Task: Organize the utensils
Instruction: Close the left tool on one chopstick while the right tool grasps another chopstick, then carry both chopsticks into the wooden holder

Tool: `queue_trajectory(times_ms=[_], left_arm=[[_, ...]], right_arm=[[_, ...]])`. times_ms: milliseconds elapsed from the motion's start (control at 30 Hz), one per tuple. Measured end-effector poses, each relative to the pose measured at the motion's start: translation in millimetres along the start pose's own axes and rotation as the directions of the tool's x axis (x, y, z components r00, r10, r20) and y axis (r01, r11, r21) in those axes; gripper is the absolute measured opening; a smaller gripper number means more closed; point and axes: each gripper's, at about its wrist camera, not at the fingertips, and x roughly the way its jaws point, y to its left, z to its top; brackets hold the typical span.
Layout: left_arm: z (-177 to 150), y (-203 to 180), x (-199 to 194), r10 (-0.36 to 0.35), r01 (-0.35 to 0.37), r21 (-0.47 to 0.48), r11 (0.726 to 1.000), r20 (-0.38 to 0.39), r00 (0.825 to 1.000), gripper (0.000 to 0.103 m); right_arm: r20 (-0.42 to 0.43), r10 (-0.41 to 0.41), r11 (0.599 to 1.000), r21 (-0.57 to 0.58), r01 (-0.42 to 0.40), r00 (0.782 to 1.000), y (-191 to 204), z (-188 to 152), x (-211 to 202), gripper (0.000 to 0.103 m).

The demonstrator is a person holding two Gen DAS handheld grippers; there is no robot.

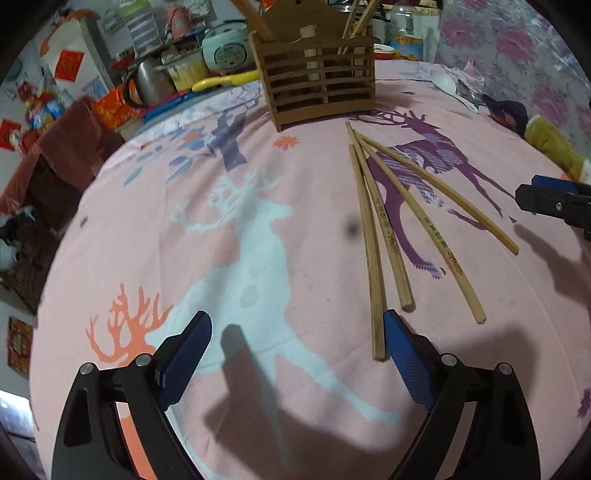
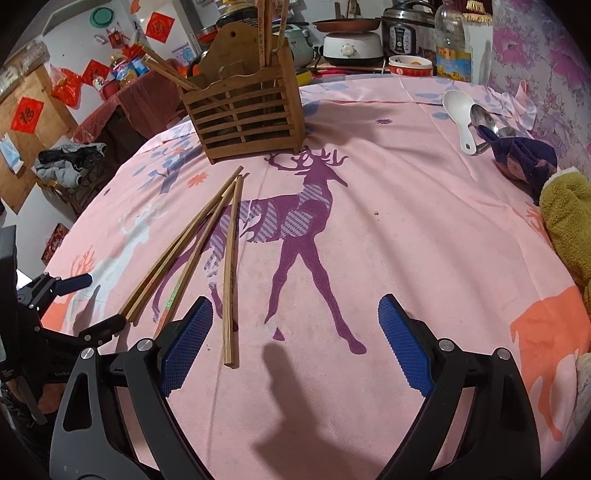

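Several wooden chopsticks [image 1: 391, 229] lie fanned out on the pink deer-print cloth, seen too in the right wrist view as chopsticks [image 2: 207, 251]. A slatted wooden utensil holder [image 1: 317, 77] stands behind them with a few chopsticks upright in it; it is the holder [image 2: 243, 114] in the right view. My left gripper [image 1: 297, 332] is open over the cloth, its right pad beside the nearest chopstick's end, nothing between the pads. My right gripper [image 2: 295, 317] is open and empty, just right of the chopsticks. A white spoon [image 2: 460, 110] and a metal spoon [image 2: 487, 122] lie far right.
A dark blue sock [image 2: 524, 158] and an olive cloth [image 2: 569, 214] sit at the table's right edge. Behind the table's far edge stand a rice cooker [image 1: 225, 46], a pot [image 2: 402, 29], a bowl [image 2: 410, 66] and a bottle [image 2: 452, 48]. The table drops off at the left.
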Motion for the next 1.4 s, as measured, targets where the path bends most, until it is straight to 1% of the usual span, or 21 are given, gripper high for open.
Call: queue_trajectory(times_ms=[33,67,100,133,200,233,333,400,467,567,633,667,733,800,867,900,967,1033,1100,1233,1400], left_arm=[[1.4,-6.8,-1.3,0.023,-0.024,0.027,0.999,0.013,1.000,0.088],[2.0,-10.8,-2.6,0.022,-0.022,0.043,0.999,0.022,1.000,0.076],[2.2,-15.2,-4.0,0.002,-0.004,0.061,0.998,0.029,1.000,0.056],[1.9,-19.1,-5.9,-0.043,0.041,0.075,0.996,0.028,0.999,0.046],[1.0,-21.3,-7.7,-0.097,0.095,0.078,0.992,0.021,0.995,0.011],[1.0,-19.0,-8.5,-0.100,0.098,0.066,0.993,0.022,0.995,0.006],[2.8,-3.7,-10.6,-0.137,0.138,-0.008,0.990,0.032,0.990,0.006],[3.8,2.8,-8.2,-0.110,0.111,-0.044,0.993,0.030,0.994,0.006],[4.1,6.9,-4.4,-0.109,0.110,-0.068,0.992,0.011,0.994,0.006],[4.3,9.7,-0.7,-0.108,0.108,-0.082,0.991,-0.004,0.994,0.008],[3.1,8.8,-1.5,-0.100,0.100,-0.073,0.992,-0.003,0.995,0.008],[2.6,8.9,-1.9,-0.096,0.096,-0.072,0.993,-0.002,0.995,0.009],[1.9,9.7,-2.6,-0.099,0.099,-0.076,0.992,-0.001,0.995,0.009],[1.6,9.9,-2.3,-0.101,0.101,-0.078,0.992,0.000,0.995,0.009],[1.1,8.6,-2.8,-0.095,0.095,-0.072,0.993,0.002,0.996,0.009],[0.9,7.9,-3.4,-0.092,0.092,-0.069,0.993,0.004,0.996,0.009],[1.3,8.0,-3.3,-0.095,0.095,-0.070,0.993,0.004,0.996,0.007],[1.6,9.2,-3.5,-0.098,0.098,-0.076,0.992,0.004,0.995,0.006],[1.8,10.4,-4.0,-0.094,0.094,-0.083,0.992,0.007,0.996,0.006],[3.2,14.3,-8.7,-0.084,0.086,-0.098,0.991,0.029,0.996,0.006],[10.8,19.2,-21.4,-0.064,0.072,-0.112,0.991,0.073,0.995,0.006]], right_arm=[[-0.002,-0.001,1.000,0.001,0.001,1.000,-0.2,0.1,0.5,0.088],[-0.002,-0.001,1.000,0.001,0.001,1.000,-0.2,-0.5,0.5,0.088],[0.000,-0.002,1.000,0.001,0.002,1.000,0.3,-0.7,0.5,0.088],[0.003,-0.003,1.000,0.001,0.003,1.000,0.4,-0.7,0.1,0.088],[0.009,-0.003,1.000,-0.001,0.003,1.000,0.8,-0.7,-0.8,0.088],[0.012,-0.006,1.000,-0.002,0.006,1.000,0.9,-0.7,-1.0,0.088],[0.012,-0.006,1.000,-0.013,0.006,1.000,2.5,-0.9,-1.0,0.088],[0.015,-0.002,1.000,-0.026,0.003,1.000,5.8,-1.4,-1.9,0.088],[0.018,-0.003,0.999,-0.047,0.004,1.000,10.0,-2.8,-2.7,0.088],[-0.001,0.016,0.997,-0.081,-0.016,1.000,16.3,-4.8,0.2,0.079],[-0.028,0.033,0.994,-0.108,-0.035,0.999,22.3,-7.4,4.3,0.067],[-0.037,0.036,0.992,-0.117,-0.040,0.999,24.8,-8.8,5.6,0.063],[-0.069,0.040,0.988,-0.147,-0.050,0.997,31.0,-13.2,11.1,0.050],[-0.085,0.036,0.985,-0.167,-0.050,0.996,34.7,-16.2,14.2,0.045],[-0.082,0.010,0.980,-0.197,-0.026,0.997,39.4,-19.4,15.3,0.043],[-0.077,0.001,0.978,-0.209,-0.017,0.997,41.3,-20.6,15.4,0.041],[-0.069,-0.009,0.977,-0.215,-0.007,0.998,41.8,-21.1,14.9,0.030],[-0.066,-0.013,0.977,-0.215,-0.001,0.998,41.1,-21.0,14.1,0.016],[-0.068,-0.007,0.977,-0.215,-0.007,0.998,41.1,-20.7,13.8,0.007],[-0.054,0.003,0.978,-0.209,-0.015,0.999,40.1,-18.8,10.5,0.006],[0.033,0.018,0.980,-0.197,-0.011,0.999,38.3,-12.1,-8.7,0.006]])
